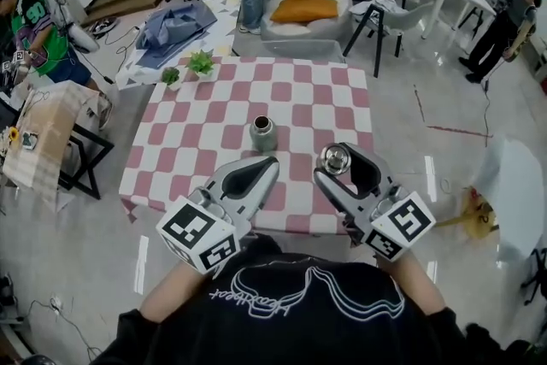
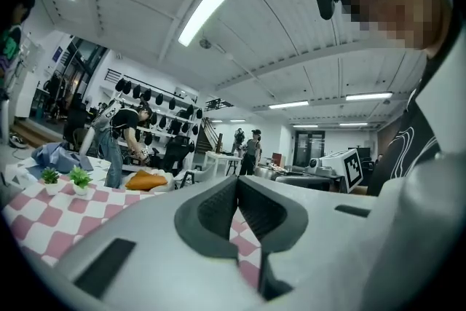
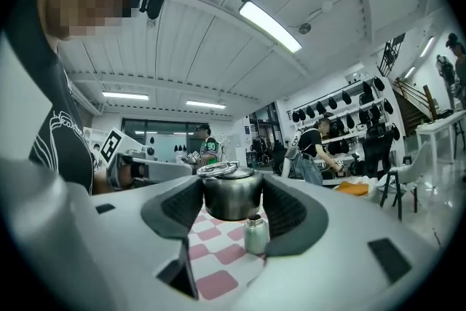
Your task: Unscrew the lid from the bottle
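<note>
A small metal bottle point(image 1: 262, 133) stands upright with its mouth uncovered in the middle of the pink-and-white checkered table point(image 1: 301, 95). My right gripper point(image 1: 338, 156) is shut on the bottle's metal lid point(image 1: 335, 158) and holds it above the table's near right part, apart from the bottle. In the right gripper view the lid point(image 3: 231, 194) fills the gap between the pads, and the bottle point(image 3: 255, 235) stands on the cloth beyond. My left gripper point(image 1: 267, 167) hovers just short of the bottle; its jaws point(image 2: 237, 184) are shut with nothing between them.
Two small potted plants point(image 1: 201, 62) point(image 1: 171, 75) sit at the table's far left corner. A cardboard-covered stand point(image 1: 43, 132) is left of the table and a white table point(image 1: 517, 184) to the right. People stand and work at the back of the room.
</note>
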Action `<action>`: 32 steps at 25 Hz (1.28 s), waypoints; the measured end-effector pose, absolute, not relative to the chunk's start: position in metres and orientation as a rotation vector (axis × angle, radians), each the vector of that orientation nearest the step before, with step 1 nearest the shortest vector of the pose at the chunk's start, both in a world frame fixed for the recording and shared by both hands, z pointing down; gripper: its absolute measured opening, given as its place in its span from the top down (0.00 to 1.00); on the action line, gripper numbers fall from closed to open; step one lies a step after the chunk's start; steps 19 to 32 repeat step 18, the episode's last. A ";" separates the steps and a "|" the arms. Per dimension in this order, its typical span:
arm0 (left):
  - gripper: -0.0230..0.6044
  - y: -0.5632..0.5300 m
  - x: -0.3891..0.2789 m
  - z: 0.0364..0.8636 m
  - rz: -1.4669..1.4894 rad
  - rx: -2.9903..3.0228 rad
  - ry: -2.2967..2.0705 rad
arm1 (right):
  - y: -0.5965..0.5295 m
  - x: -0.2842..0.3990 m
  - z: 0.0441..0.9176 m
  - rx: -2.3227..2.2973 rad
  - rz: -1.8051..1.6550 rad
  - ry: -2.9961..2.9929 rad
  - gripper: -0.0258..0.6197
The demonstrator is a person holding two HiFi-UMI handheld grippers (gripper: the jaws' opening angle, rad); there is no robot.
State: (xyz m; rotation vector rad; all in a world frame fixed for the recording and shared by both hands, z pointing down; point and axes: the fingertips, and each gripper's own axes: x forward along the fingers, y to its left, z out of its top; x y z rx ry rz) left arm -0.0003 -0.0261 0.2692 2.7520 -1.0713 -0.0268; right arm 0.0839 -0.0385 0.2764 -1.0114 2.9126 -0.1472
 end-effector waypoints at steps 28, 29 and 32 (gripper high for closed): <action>0.95 -0.023 -0.006 0.287 0.000 2.704 -1.121 | -0.033 0.079 0.286 -1.003 -0.172 2.926 0.55; 0.95 -0.023 -0.006 0.287 0.000 2.704 -1.121 | -0.033 0.079 0.286 -1.003 -0.172 2.926 0.55; 0.95 -0.023 -0.006 0.287 0.000 2.704 -1.121 | -0.033 0.079 0.286 -1.003 -0.172 2.926 0.55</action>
